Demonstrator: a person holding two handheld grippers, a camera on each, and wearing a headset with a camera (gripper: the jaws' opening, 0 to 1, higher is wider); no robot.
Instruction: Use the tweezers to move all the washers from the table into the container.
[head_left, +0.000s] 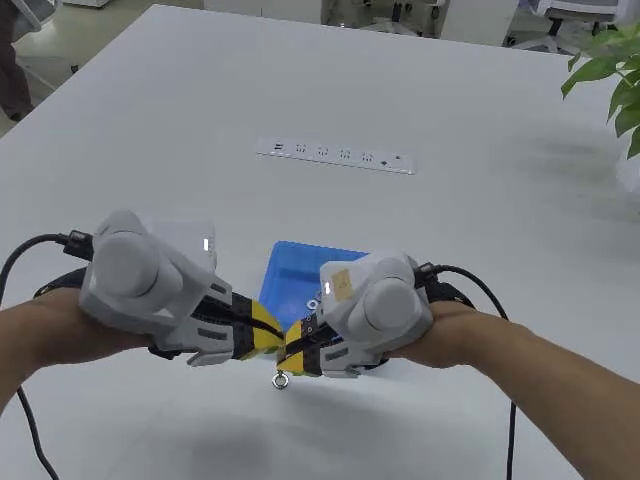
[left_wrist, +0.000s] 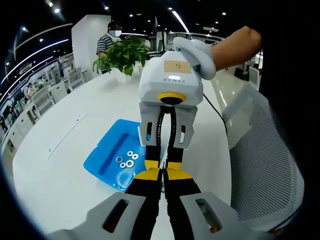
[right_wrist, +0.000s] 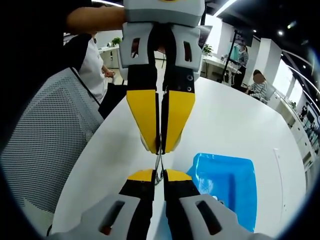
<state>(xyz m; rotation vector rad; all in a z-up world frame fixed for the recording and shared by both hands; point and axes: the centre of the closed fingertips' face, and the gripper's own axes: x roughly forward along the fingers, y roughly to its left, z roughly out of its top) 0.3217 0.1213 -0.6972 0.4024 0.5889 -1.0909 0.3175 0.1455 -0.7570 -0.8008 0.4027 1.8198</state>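
Several washers (left_wrist: 128, 160) already lie in the blue container (head_left: 300, 262), so I judge you are well along. One washer (head_left: 280, 381) sits on the counter (head_left: 420, 230) on the near side of the container, just below your claws, and looks like what is left. Your left claw (head_left: 262, 325) and right claw (head_left: 298, 347) meet tip to tip, each pressed together on the thin tweezers (right_wrist: 158, 167) between them. Whether the tweezer tips touch that washer cannot be told.
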